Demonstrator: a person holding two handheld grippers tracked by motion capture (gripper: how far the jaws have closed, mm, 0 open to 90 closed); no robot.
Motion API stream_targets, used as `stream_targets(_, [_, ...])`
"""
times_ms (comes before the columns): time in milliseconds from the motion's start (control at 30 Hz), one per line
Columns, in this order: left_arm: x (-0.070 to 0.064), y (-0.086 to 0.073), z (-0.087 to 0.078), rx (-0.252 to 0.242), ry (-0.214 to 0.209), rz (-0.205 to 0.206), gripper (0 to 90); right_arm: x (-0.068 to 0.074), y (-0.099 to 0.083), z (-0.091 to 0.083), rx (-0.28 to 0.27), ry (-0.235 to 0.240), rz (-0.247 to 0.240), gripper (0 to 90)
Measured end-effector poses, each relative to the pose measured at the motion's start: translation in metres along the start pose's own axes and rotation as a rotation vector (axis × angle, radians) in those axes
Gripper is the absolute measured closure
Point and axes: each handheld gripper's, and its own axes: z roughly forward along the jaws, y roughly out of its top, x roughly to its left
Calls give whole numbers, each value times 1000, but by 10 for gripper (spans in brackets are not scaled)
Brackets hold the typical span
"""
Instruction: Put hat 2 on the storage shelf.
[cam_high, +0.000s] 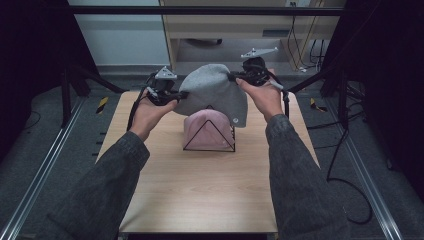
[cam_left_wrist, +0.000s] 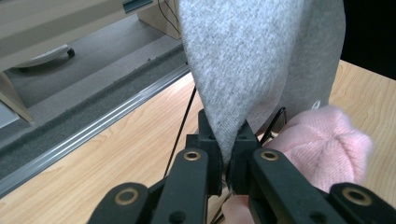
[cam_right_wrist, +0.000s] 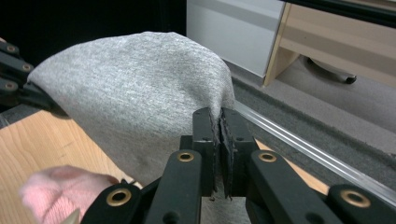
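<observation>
A grey knit beanie (cam_high: 215, 92) hangs stretched in the air between my two grippers, above the far middle of the table. My left gripper (cam_high: 176, 95) is shut on its left edge; the grey cloth (cam_left_wrist: 252, 65) is pinched between its jaws (cam_left_wrist: 227, 140). My right gripper (cam_high: 236, 77) is shut on the beanie's right edge (cam_right_wrist: 140, 93), cloth pressed between its jaws (cam_right_wrist: 219, 128). Below the beanie, a pink fuzzy hat (cam_high: 207, 129) sits on a black wire stand (cam_high: 210, 142). The pink hat (cam_left_wrist: 327, 140) also lies beside the left gripper's jaws and low left (cam_right_wrist: 60, 186) in the right gripper view.
The light wooden table (cam_high: 200, 190) has bare room in front of the stand. Metal rails (cam_high: 40, 170) run along both sides. Beyond the far edge are grey carpet, a wooden cabinet (cam_high: 240, 30) and hanging cables (cam_high: 300, 45). Black frame legs (cam_high: 67, 95) stand at the left and right.
</observation>
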Motion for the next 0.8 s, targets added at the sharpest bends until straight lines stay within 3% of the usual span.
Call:
stream_targets(267, [1,-8,5,18,2,-5,866,4,-17,4,18,-2,8,858])
stream_targets(800, [2,-20,13,22,-10,-18,866,5,-32,9,39,3,26,858])
